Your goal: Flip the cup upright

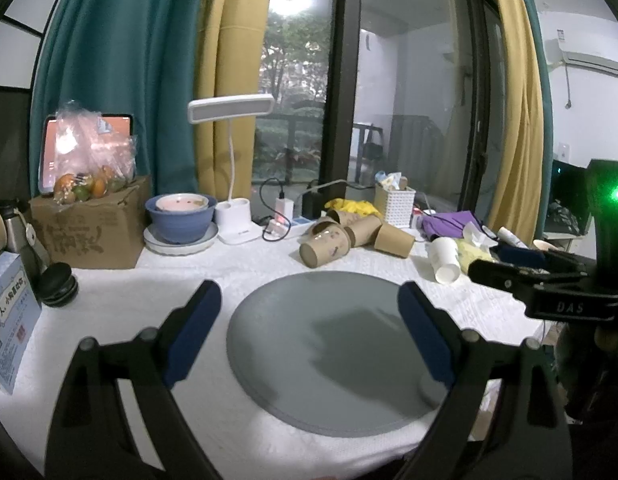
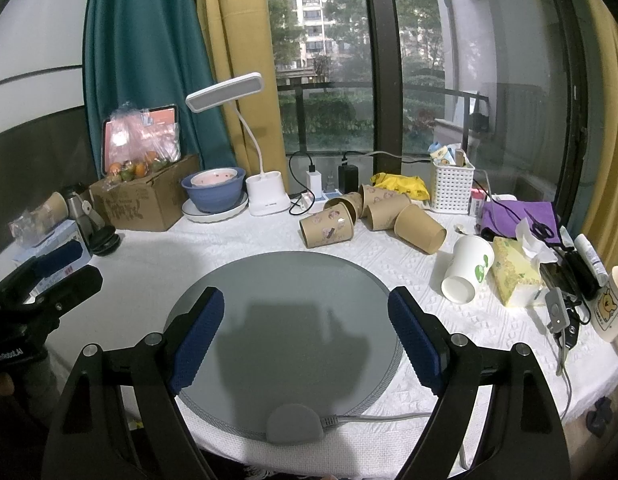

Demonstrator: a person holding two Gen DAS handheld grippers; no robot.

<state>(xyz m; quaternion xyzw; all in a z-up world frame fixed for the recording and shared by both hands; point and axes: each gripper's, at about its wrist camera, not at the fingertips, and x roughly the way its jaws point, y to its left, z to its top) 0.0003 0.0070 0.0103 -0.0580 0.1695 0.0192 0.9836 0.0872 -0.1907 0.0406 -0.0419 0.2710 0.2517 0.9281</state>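
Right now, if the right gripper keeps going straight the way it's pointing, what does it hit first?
Probably the round grey mat on the white tablecloth: the open right gripper hangs over it, angled slightly down. On a flatter path it would instead reach the patterned brown paper cup lying on its side. Depth is unclear.

A lived-in home room: curtains [image 2: 141,60] frame a balcony window [image 2: 325,60] at the far side, and the cloth-covered table [image 2: 229,248] carries bowls [image 2: 213,192], a fruit box [image 2: 145,196] and a desk lamp [image 2: 245,136].

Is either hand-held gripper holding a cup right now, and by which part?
No. Left hand-held gripper and right hand-held gripper are open, empty, above the grey mat.
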